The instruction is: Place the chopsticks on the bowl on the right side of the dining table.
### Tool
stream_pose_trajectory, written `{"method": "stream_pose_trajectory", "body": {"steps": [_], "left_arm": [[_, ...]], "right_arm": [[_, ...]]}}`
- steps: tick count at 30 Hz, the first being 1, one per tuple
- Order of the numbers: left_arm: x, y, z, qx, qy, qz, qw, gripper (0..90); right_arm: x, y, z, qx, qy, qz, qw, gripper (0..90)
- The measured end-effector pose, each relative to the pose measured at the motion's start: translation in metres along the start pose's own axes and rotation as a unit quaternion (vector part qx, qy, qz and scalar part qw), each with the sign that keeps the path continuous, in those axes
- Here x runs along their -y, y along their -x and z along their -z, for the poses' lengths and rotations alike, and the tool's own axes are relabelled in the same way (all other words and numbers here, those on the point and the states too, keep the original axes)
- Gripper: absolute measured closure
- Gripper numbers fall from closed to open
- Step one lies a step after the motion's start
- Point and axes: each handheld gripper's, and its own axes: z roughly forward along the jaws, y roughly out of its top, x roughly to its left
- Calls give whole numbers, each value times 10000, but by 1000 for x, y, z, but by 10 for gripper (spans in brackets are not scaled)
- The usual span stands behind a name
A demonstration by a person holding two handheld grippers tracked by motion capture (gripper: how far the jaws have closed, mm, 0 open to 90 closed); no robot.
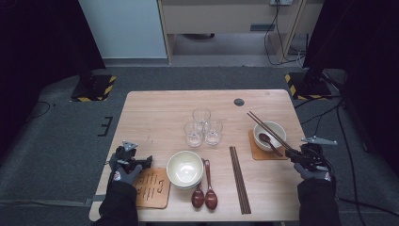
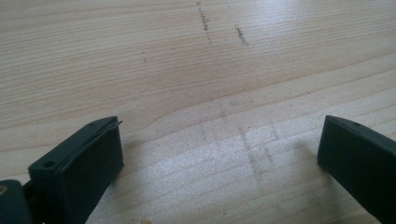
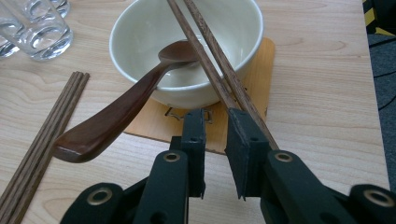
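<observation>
Since the chopsticks (image 3: 219, 70) already lie across the bowl (image 3: 140, 37), their near ends between the right gripper's (image 3: 217, 151) jaws, the step in hand looks like letting them go cleanly. The jaws stand slightly parted and no pad seems to press the sticks, so I judge them released. The bowl sits on a mat (image 3: 254, 88) at the table's (image 1: 155, 108) three o'clock, with a spoon (image 3: 112, 112) leaning out of it toward seven o'clock. To finish well, widen the jaws a little more, then draw straight back toward six o'clock, low and level, so neither pad drags a stick off the rim. The left gripper (image 2: 219, 154) hangs wide open over bare table at eight o'clock, holding nothing.
</observation>
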Motion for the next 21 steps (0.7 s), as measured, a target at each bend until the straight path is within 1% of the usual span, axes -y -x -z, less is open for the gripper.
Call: {"method": "stream_pose_trajectory", "body": {"steps": [1, 2, 4, 11, 21], "left_arm": [[0, 0, 0, -1, 0, 0, 10000, 0], [0, 0, 0, -1, -2, -1, 10000, 0], [0, 0, 0, 0, 0, -1, 10000, 0], [0, 0, 0, 0, 0, 0, 10000, 0], [0, 0, 0, 0, 0, -1, 10000, 0]], "right_arm": [[0, 1, 0, 14, 13, 7, 10000, 757], [0, 1, 0, 23, 7, -37, 10000, 751], [-1, 3, -1, 46, 39, -6, 10000, 741], [-2, 6, -1, 90, 84, -17, 9999, 717], [-3, 9, -4, 159, 123, -72, 9998, 686]]}}
